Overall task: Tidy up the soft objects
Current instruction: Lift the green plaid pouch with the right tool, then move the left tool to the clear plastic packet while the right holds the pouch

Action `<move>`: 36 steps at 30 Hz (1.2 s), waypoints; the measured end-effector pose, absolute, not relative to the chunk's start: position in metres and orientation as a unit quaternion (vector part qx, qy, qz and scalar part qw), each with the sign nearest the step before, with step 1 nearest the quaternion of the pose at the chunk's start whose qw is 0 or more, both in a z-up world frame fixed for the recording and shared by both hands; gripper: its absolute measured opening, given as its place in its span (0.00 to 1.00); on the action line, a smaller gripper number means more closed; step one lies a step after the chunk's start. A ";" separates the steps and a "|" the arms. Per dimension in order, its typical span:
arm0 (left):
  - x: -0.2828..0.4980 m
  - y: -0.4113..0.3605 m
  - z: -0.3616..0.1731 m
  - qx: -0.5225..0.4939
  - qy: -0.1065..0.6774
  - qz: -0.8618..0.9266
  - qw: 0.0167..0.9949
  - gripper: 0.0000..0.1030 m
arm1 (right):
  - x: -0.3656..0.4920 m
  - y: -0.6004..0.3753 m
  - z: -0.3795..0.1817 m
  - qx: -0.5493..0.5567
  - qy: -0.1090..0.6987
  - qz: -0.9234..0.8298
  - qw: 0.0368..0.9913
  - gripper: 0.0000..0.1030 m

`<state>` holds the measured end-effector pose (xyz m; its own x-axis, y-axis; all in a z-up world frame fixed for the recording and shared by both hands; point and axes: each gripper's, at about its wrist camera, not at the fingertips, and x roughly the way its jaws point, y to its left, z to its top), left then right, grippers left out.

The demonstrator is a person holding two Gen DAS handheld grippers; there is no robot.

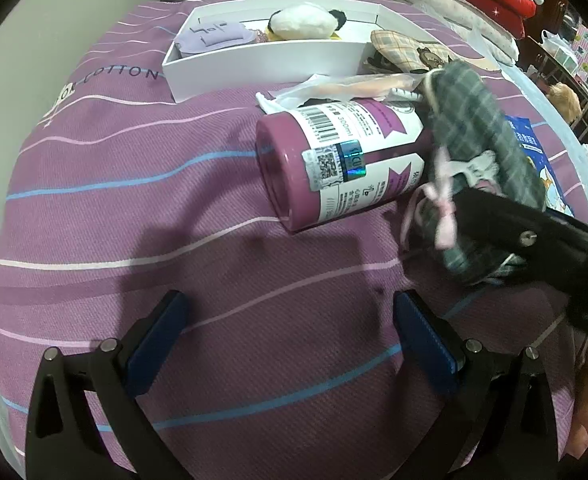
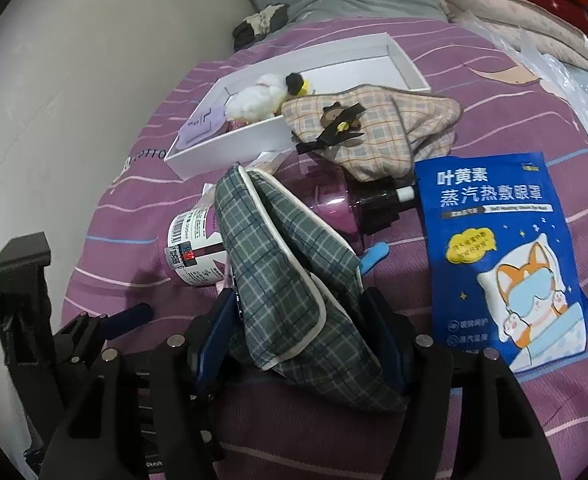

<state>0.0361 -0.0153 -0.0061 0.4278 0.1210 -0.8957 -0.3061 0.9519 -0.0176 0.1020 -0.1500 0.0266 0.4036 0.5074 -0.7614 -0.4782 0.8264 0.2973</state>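
Right gripper (image 2: pixel 299 332) pinching a grey plaid pouch (image 2: pixel 290 280) at the bottom middle of the right wrist view, blue pads (image 2: pixel 385 340) pressed against both sides of the fabric, white piping along the edges. Same pouch (image 1: pixel 477 152) at right of the left wrist view, tilted, with a pink bow (image 1: pixel 443 208) dangling off it and the black finger of the right gripper coming in from the lower right.

Left gripper (image 1: pixel 290 332) at the bottom of its own view, spread wide, nothing between the pads, just hovering over the purple striped bedsheet (image 1: pixel 134 208).

Purple bottle (image 1: pixel 333 160) lying on its side mid-frame, touching the pouch. White box (image 1: pixel 262 56) toward the upper middle, already holding a white plush toy (image 1: pixel 301 22) and a flat lilac item (image 1: pixel 210 34). Beige plaid pouch (image 2: pixel 373 128) with a little bear charm leaning over the box's near edge, upper middle of the right wrist view. Blue eye mask packet (image 2: pixel 501 256) flat on the sheet at right, cartoon dog printed on it.
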 end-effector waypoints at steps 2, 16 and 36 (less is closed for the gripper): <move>0.036 -0.015 -0.006 -0.089 0.519 0.128 0.840 1.00 | 0.100 -0.157 0.031 0.029 0.453 0.298 0.840 0.53; 0.032 -0.014 -0.006 -0.090 0.516 0.128 0.842 1.00 | 0.101 -0.184 0.065 0.094 0.419 0.318 0.845 0.46; 0.004 0.010 0.056 -0.182 0.384 0.017 0.905 0.77 | 0.094 -0.195 0.074 0.093 0.392 0.303 0.864 0.46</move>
<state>0.0040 0.0105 0.0559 0.7042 -0.1096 -0.7014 -0.1698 0.9333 -0.3163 0.0936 -0.1951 0.0741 0.5095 0.5955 -0.6211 -0.4497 0.7997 0.3978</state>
